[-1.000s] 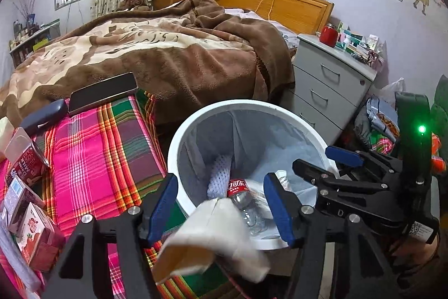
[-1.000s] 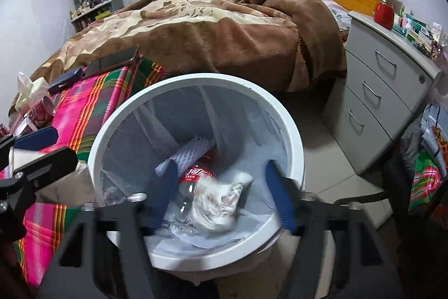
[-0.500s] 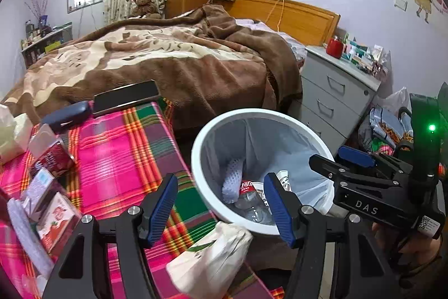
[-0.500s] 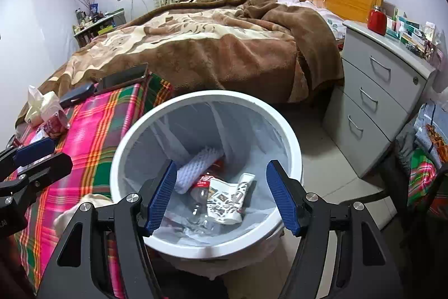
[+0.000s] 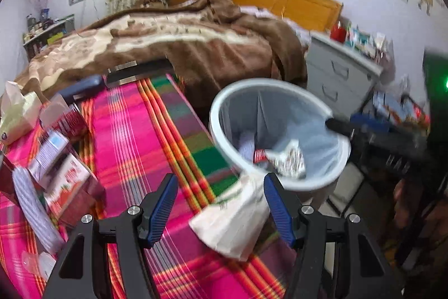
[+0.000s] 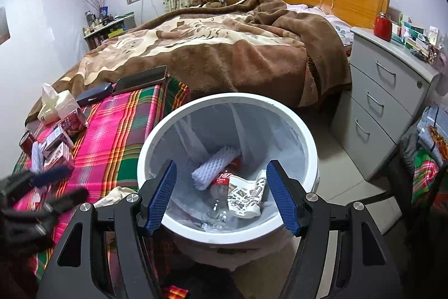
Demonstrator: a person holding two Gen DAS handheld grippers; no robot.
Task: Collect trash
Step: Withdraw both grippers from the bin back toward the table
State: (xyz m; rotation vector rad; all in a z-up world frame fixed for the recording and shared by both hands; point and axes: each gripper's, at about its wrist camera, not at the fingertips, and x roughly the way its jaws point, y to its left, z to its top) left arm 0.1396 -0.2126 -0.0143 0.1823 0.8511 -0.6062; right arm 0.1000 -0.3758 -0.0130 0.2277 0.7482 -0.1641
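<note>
While my left fingers [image 5: 218,210] stand apart over the plaid counter [image 5: 134,136], a crumpled white paper bag [image 5: 232,217] lies between them, beside the white trash bin [image 5: 280,131]. From the right wrist, my right fingers [image 6: 221,196] gape empty above the bin [image 6: 226,102], which holds a plastic bottle [image 6: 221,187], foam sleeve [image 6: 212,167] and wrapper [image 6: 246,195].

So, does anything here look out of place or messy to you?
Yes: a crumpled white paper bag lies on the plaid cloth at the table's edge, beside the white bin, not in it. Both grippers' fingers are open and empty.
</note>
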